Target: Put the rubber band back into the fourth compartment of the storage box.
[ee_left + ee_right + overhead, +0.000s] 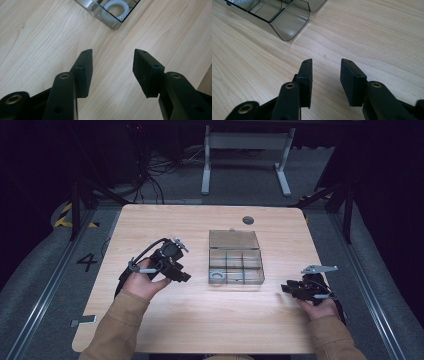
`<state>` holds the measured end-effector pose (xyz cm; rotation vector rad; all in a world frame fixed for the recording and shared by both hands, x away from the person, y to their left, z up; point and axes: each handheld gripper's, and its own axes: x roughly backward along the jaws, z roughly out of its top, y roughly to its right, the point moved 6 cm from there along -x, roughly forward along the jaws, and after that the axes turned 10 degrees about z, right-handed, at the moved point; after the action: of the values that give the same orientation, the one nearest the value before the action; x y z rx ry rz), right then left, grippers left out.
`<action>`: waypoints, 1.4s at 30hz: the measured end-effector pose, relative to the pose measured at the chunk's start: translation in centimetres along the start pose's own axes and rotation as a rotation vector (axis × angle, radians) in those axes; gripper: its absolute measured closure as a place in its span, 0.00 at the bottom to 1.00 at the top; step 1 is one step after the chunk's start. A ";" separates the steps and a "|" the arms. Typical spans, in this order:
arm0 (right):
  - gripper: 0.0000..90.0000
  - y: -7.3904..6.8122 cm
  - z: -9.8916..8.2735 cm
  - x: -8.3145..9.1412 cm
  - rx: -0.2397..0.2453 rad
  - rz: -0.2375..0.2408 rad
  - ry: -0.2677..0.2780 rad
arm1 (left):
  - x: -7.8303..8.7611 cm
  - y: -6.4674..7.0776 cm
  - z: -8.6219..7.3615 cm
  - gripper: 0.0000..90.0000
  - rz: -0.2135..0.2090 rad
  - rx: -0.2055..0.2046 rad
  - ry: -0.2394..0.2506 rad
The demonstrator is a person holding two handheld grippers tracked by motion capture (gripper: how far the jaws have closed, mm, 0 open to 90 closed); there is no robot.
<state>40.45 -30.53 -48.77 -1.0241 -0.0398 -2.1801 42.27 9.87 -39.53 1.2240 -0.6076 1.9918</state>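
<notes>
A clear plastic compartment box (236, 264) lies open in the middle of the wooden table (165, 222), its lid folded back toward the far side. A white coiled ring (217, 276) rests in its near-left compartment. My left gripper (184, 277) hovers just left of the box, jaws open with only bare wood between them; the box corner (113, 24) and the white coiled ring (117, 8) lie ahead of it. My right gripper (286, 288) sits low at the table's right, open and empty, pointing toward the box corner (287, 27).
A dark round grommet (248, 220) is set in the tabletop behind the box. The table's near edge (200, 352) runs just in front of the person's tan sleeves (122, 330). A grey desk frame (245, 155) stands on the floor beyond.
</notes>
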 end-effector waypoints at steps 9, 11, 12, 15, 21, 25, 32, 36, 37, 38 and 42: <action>0.70 0.0 0.0 0.0 0.005 -0.002 -0.001 | 1.2 -1.2 -2.5 0.54 0.027 0.010 0.024; 0.70 0.0 0.0 0.0 0.006 0.000 0.000 | 1.3 -1.5 -3.0 0.53 0.023 0.021 0.023; 0.70 0.0 0.0 0.0 0.005 0.000 0.000 | 1.2 -1.5 -3.3 0.53 0.024 0.030 0.021; 0.70 0.0 0.1 0.0 0.006 0.001 0.000 | 1.1 -1.9 -4.0 0.52 0.026 0.040 0.012; 0.70 0.0 0.1 0.0 0.007 0.002 0.004 | 0.8 -3.0 -6.1 0.51 0.049 0.095 -0.002; 0.69 0.1 0.2 0.1 0.010 0.003 0.004 | 0.6 -4.0 -7.7 0.51 0.094 0.128 -0.005; 0.69 0.1 0.2 0.0 0.009 0.001 0.003 | 0.1 -5.0 -9.3 0.50 0.080 0.177 0.002; 0.69 0.1 0.2 0.0 0.008 0.001 0.003 | -0.4 -5.6 -10.5 0.50 0.071 0.211 -0.006; 0.69 0.1 0.2 0.0 0.006 0.001 0.003 | -0.5 -5.7 -10.7 0.50 0.069 0.217 -0.002; 0.69 0.1 0.2 0.0 0.005 0.001 0.002 | -0.6 -5.7 -10.8 0.50 0.067 0.221 -0.003; 0.69 0.1 0.2 -0.1 0.005 0.002 0.000 | -1.2 -6.1 -11.4 0.47 0.082 0.245 0.007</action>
<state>40.70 -30.53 -48.73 -1.0213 -0.0437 -2.1767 40.87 21.33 -45.44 1.3536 -0.4247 2.1886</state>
